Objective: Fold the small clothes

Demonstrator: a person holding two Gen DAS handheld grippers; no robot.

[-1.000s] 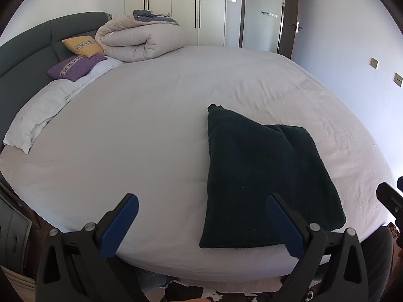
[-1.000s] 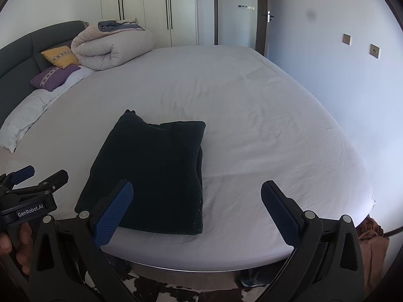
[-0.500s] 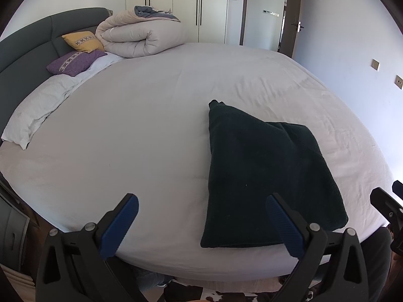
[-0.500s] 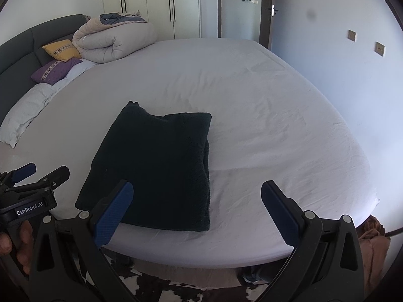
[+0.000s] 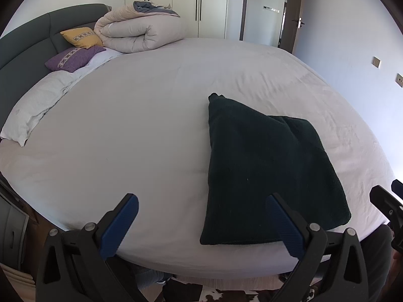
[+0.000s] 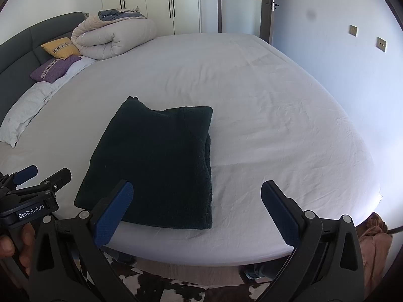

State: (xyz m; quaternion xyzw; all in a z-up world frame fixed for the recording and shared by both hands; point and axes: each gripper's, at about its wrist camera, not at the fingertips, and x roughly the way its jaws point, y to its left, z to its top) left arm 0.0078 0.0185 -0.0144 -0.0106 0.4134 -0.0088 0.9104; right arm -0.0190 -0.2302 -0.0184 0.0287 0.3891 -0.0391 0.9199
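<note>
Bed (image 6: 252, 100): 1 folded dark garment (image 6: 156, 161), 2 grippers w/ fingers apart.

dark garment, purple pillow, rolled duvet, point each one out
dark garment (image 6: 156, 166), right wrist view, middle of the top layer
purple pillow (image 5: 73, 59), left wrist view, middle of its face
rolled duvet (image 5: 138, 34), left wrist view, front of the roll

My right blue-padded gripper (image 5: 393, 201) is cut off at the left view's edge; my left finger (image 6: 121, 209) hides the folded dark green garment's (image 6: 156, 166) near corner; the beige cloth heap (image 6: 375, 236) runs off-frame.
</note>
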